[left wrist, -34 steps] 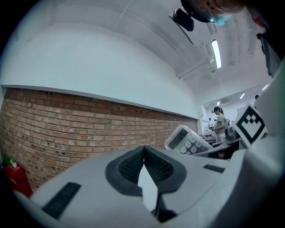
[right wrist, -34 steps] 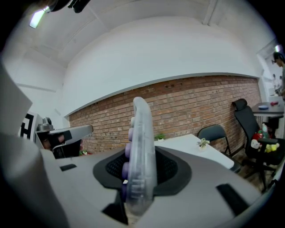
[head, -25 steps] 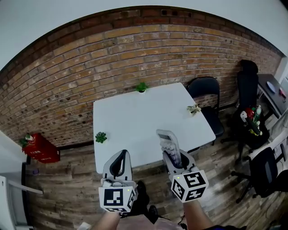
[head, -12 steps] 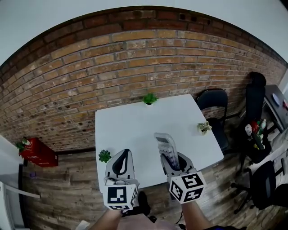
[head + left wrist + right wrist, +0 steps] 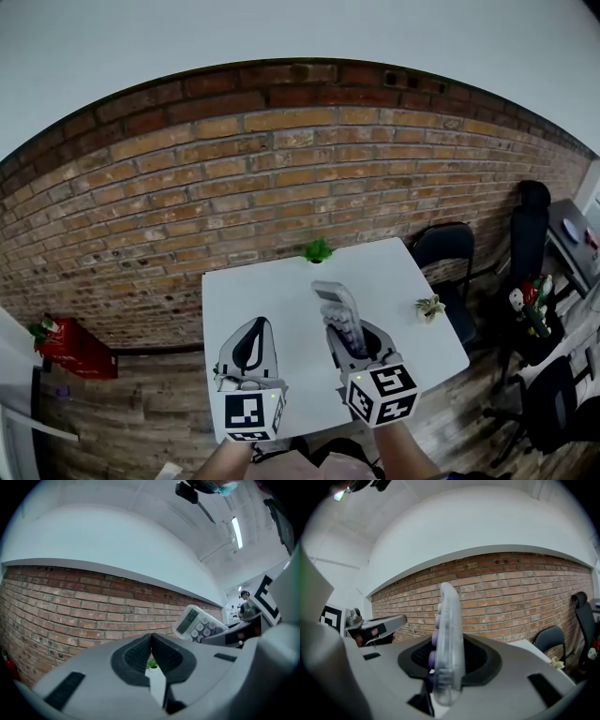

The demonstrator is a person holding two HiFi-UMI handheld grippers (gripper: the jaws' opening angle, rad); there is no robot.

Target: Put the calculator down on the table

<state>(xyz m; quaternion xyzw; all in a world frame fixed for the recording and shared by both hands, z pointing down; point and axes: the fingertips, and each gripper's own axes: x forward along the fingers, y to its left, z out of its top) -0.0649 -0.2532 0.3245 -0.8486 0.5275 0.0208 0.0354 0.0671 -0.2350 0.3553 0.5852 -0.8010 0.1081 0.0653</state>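
Note:
A pale grey calculator (image 5: 336,309) with a small display and round keys stands on edge in my right gripper (image 5: 352,339), whose jaws are shut on its lower part. It is held above the near half of the white table (image 5: 272,295). In the right gripper view the calculator (image 5: 449,644) shows edge-on between the dark pads. My left gripper (image 5: 254,326) hovers beside it over the table's near left part, shut and holding nothing. In the left gripper view the gripper (image 5: 151,638) has its tips together, and the calculator (image 5: 198,623) shows to the right.
Small potted plants sit at the table's far edge (image 5: 318,250) and right edge (image 5: 429,307). A brick wall (image 5: 281,178) runs behind the table. Black chairs (image 5: 448,249) stand to the right, more chairs and clutter beyond. A red box (image 5: 73,345) sits on the wooden floor at left.
Both grippers and my view have moved forward toward the table and wall. The grippers now hang over the tabletop instead of its near edge. The calculator stays gripped.

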